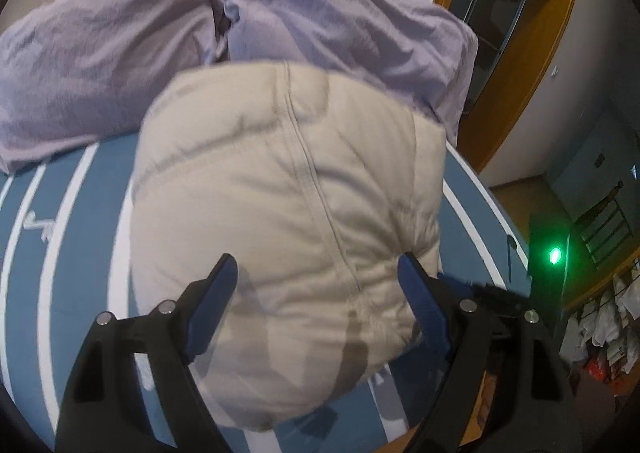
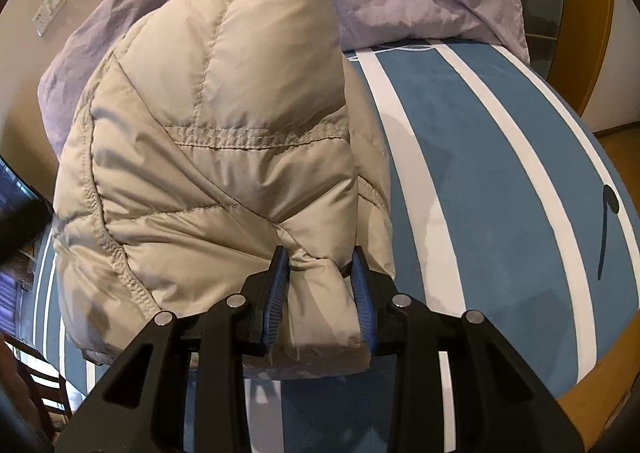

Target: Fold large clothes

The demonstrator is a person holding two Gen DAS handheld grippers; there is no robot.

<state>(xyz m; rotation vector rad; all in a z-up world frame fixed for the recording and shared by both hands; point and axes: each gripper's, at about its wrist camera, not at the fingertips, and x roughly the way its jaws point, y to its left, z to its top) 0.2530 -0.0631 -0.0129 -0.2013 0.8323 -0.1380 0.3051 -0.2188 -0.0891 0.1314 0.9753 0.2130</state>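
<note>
Jacket (image 2: pixel 208 157) fold pinched inside right claw (image 2: pixel 320 265) — bunched ahead.

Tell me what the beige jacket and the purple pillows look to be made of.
Beige puffer jacket: thin woven shell, probably nylon or polyester, slight sheen, stitched quilting lines over puffy filling. Purple pillows: matte, finely crinkled woven covers, possibly washed cotton; the fibre cannot be confirmed.
</note>
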